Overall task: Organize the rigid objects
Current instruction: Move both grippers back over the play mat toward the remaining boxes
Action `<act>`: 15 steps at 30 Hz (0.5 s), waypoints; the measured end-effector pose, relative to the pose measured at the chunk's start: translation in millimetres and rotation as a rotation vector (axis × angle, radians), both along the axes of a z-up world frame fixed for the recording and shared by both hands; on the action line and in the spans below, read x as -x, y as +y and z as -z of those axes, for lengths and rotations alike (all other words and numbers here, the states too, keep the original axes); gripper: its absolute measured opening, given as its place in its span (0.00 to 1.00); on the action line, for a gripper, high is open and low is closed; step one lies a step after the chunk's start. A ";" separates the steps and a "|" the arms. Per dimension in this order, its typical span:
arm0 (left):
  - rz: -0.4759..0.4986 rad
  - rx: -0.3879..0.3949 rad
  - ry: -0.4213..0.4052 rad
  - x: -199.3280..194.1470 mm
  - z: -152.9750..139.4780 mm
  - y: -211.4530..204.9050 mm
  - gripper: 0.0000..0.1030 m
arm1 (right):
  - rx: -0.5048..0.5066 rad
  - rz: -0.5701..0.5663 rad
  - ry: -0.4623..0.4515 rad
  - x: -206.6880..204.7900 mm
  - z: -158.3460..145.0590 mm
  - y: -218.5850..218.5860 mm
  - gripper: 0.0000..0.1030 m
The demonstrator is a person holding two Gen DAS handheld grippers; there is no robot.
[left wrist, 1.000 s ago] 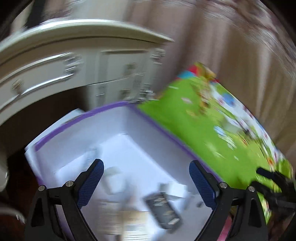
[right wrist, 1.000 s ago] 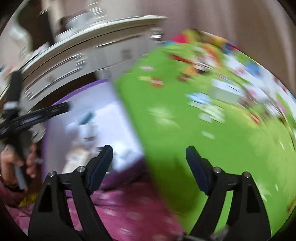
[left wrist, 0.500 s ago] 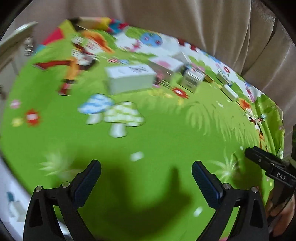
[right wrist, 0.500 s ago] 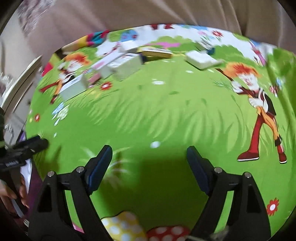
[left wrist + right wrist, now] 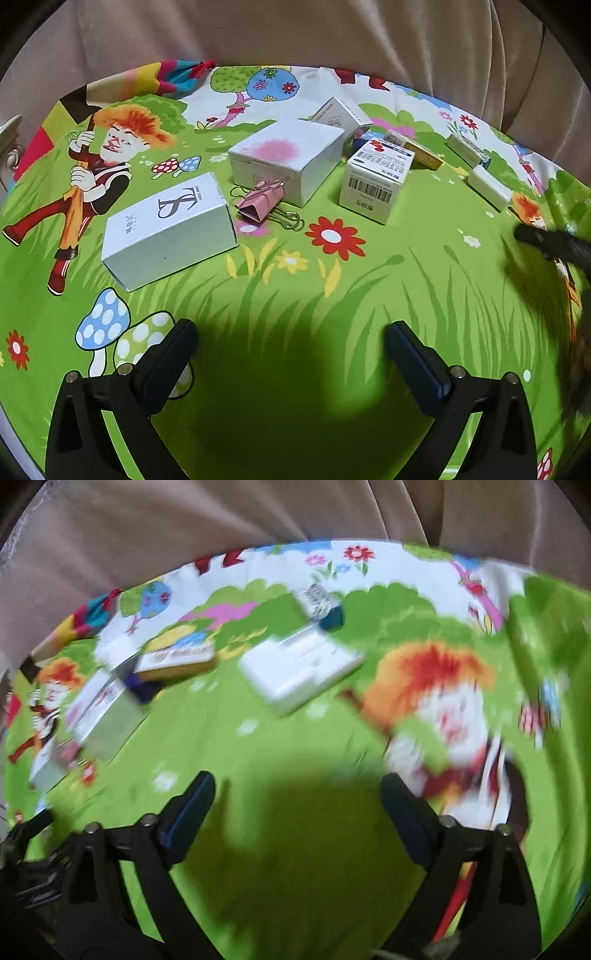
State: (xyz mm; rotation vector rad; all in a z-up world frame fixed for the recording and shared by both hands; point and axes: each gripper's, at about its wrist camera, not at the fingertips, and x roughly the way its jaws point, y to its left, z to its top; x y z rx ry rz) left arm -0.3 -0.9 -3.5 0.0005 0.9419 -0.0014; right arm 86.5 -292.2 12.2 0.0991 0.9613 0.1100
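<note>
Several small boxes lie on a green cartoon-print cloth [image 5: 332, 295]. In the left wrist view, a white box with a black logo [image 5: 168, 230] lies left, a pink binder clip [image 5: 264, 206] beside it, a white box with a pink blotch [image 5: 286, 160] behind, and a barcode box [image 5: 375, 181] to the right. A flat white case [image 5: 489, 186] lies far right; it also shows, blurred, in the right wrist view [image 5: 301, 666]. My left gripper [image 5: 291, 347] is open and empty above bare cloth. My right gripper [image 5: 297, 799] is open and empty.
Beige curtain folds [image 5: 332, 33] hang behind the cloth. More small boxes [image 5: 467, 149] lie at the back right. A yellow-edged box [image 5: 175, 661] and a dark-ended one [image 5: 321, 605] show in the right wrist view. The other gripper's tip [image 5: 546, 242] enters at the right edge.
Both grippers swung away from the purple-rimmed white bin and cabinet to face the green cloth with the boxes, then moved closer. Both stayed open.
</note>
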 end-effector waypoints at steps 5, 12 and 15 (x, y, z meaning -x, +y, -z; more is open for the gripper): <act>-0.003 -0.003 -0.002 0.2 1.1 -2.3 1.00 | -0.080 0.152 0.061 -26.7 -4.2 -1.5 1.00; 0.003 0.002 -0.002 1.0 1.0 -1.6 1.00 | -0.085 0.534 0.070 -57.2 -2.8 16.8 1.00; 0.007 0.002 -0.002 1.3 0.8 -1.9 1.00 | -0.066 0.630 0.093 -82.8 -2.0 25.1 1.00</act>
